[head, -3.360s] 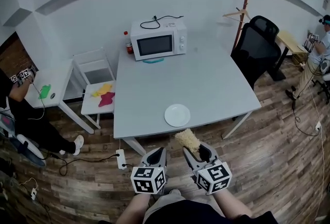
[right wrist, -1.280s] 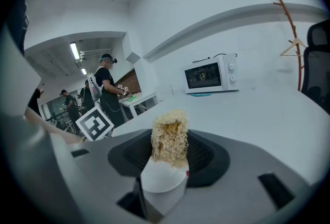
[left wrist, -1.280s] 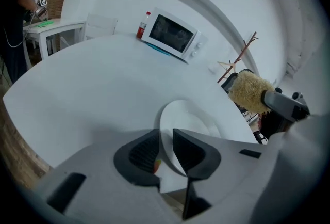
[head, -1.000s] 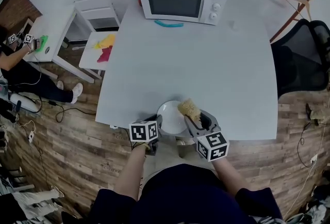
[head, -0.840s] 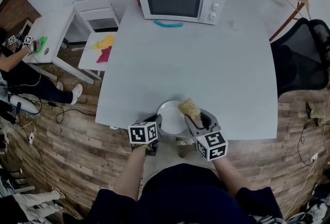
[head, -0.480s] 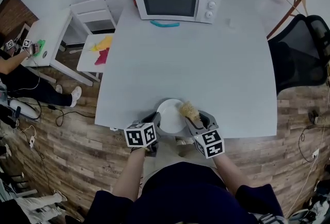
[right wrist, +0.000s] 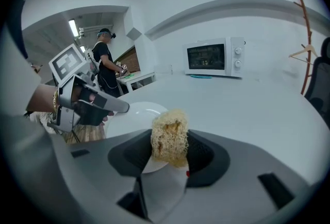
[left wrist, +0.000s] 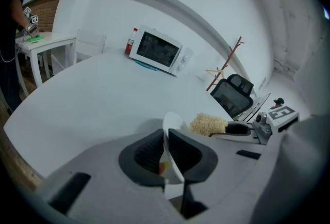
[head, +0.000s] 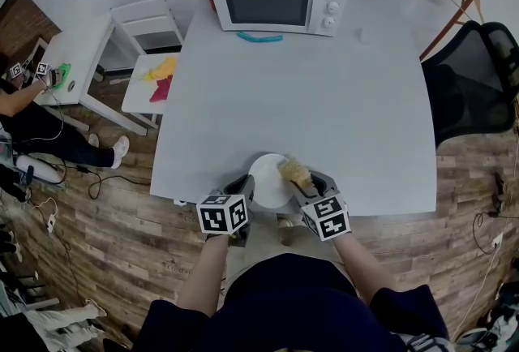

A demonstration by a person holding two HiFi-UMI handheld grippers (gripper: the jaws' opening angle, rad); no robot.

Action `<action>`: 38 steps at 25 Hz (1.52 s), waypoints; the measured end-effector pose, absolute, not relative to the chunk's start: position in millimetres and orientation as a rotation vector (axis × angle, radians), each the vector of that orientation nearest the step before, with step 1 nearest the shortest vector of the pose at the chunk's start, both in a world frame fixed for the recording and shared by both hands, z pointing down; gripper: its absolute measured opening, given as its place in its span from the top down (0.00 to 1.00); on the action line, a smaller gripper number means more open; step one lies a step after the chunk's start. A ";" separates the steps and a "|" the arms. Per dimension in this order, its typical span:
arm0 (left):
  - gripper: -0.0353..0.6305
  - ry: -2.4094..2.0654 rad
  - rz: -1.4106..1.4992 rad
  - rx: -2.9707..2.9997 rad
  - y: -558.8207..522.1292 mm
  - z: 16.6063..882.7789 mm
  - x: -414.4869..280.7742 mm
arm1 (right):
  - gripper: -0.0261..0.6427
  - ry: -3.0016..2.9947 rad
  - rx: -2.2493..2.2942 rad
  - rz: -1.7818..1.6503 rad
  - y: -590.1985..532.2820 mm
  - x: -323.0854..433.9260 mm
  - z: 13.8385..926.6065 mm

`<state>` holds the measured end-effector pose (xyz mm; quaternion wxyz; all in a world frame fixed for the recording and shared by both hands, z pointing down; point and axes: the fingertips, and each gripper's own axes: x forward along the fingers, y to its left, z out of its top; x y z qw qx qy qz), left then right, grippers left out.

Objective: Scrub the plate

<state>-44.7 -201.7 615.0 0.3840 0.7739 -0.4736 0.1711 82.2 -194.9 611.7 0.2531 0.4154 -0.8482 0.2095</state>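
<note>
Both the left claw (head: 245,185) and right claw (head: 302,182) flank the plate (head: 268,180) at the bench's (head: 308,99) near edge. Left gripper view: claw closing on the plate's rim. Right gripper view: claw clenching a scrubber (right wrist: 169,135) over the plate.

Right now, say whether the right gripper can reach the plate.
Probably yes: the right gripper holds its sponge at the plate rim, nothing between them; the left gripper is closing on the opposite rim.
</note>
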 end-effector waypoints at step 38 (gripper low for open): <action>0.88 -1.305 0.480 1.987 -206.4 612.3 -66.1 | 0.69 -2.331 0.878 0.477 -182.2 62.6 616.6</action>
